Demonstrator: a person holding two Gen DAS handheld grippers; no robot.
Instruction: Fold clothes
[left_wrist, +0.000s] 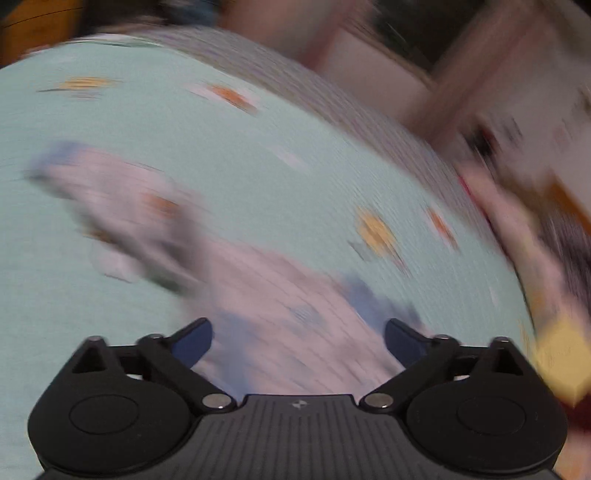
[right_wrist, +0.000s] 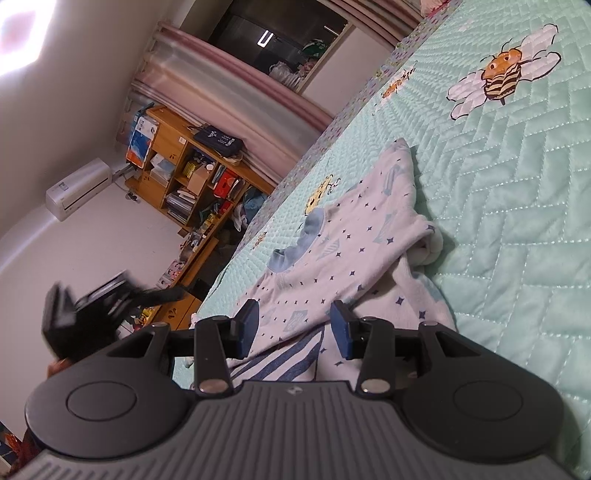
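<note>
Both grippers are showing on my feeds. Left gripper (left_wrist: 298, 341) is standing with its blue pads (left_wrist: 192, 345) spread wide, and I am seeing nothing pinched between them; pale cloth is only lying below the gap. That whole view is smeared with blur, so I am not making out fine detail there. Right gripper (right_wrist: 293, 328) is sitting about half open over the garment (right_wrist: 354, 254); cloth is lying in the gap between its pads (right_wrist: 246, 326), but I cannot tell whether they are pressing on it or just straddling it.

I am looking at the garment lying rumpled on the mint-green quilted bedspread (right_wrist: 517, 206), which is printed with cartoon bees (right_wrist: 502, 74). It is a white top scattered with small dark stars, with a light-blue collar (right_wrist: 299, 243) facing up and one edge bunched into a roll at the right. A piece of cloth with dark blue stripes (right_wrist: 288, 363) is peeking out beneath it, right beside the right gripper's pads.

In the right wrist view I am also catching the left gripper (right_wrist: 85, 314) as a dark blur off the bed's edge, at the left. Behind it a wooden shelf unit (right_wrist: 192, 177) crowded with boxes is standing against the wall, with a white air conditioner (right_wrist: 79, 188) mounted nearby.
</note>
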